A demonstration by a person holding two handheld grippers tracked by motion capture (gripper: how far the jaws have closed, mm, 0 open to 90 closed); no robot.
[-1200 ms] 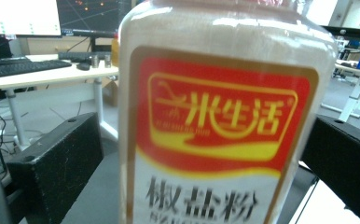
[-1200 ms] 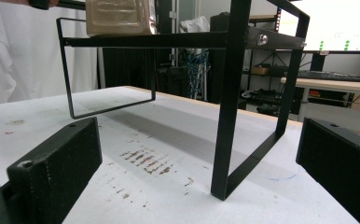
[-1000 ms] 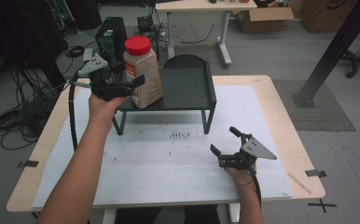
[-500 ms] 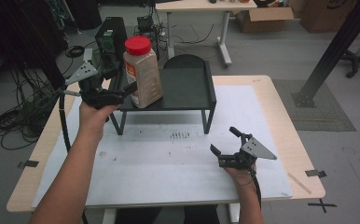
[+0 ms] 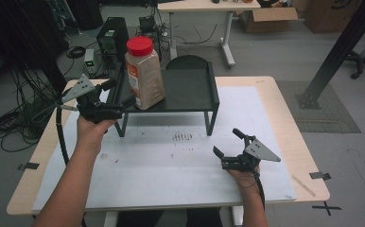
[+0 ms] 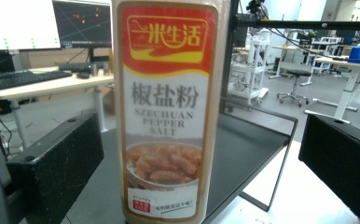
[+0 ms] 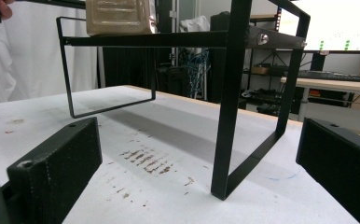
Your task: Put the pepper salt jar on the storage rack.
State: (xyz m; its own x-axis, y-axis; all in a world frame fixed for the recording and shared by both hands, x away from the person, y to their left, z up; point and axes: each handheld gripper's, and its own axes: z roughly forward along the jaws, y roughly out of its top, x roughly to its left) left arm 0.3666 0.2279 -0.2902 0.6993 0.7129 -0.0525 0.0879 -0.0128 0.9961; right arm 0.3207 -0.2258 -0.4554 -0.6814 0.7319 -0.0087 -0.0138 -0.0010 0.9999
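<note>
- Red cap up top, tan powder inside: the pepper salt jar (image 5: 144, 73) stands at the front left corner of the black shelf (image 5: 190, 90), the raised one on the white mat (image 5: 180, 161)
- My left gripper (image 5: 119, 96) sits right beside the jar with both jaws spread wide. In the left gripper view the jar (image 6: 165, 112) is dead centre between them with clear gaps on either side, so nothing is pinched
- I'd call this either the moment just ahead of a grab or just after a let-go, can't tell which from here. If it's a grab, the next move is simple: slide in a touch and squeeze on the middle of the body, below the cap
- The jar's long axis is straight up and down, cap to the ceiling, base flat on the shelf. Its front label faces my left gripper
- It's close to the shelf edge, so I reckon a sloppy nudge could tip it off the front
- My right gripper (image 5: 229, 144) rests down on the mat by the shelf's right leg (image 7: 229, 107), jaws also wide, holding nothing
</note>
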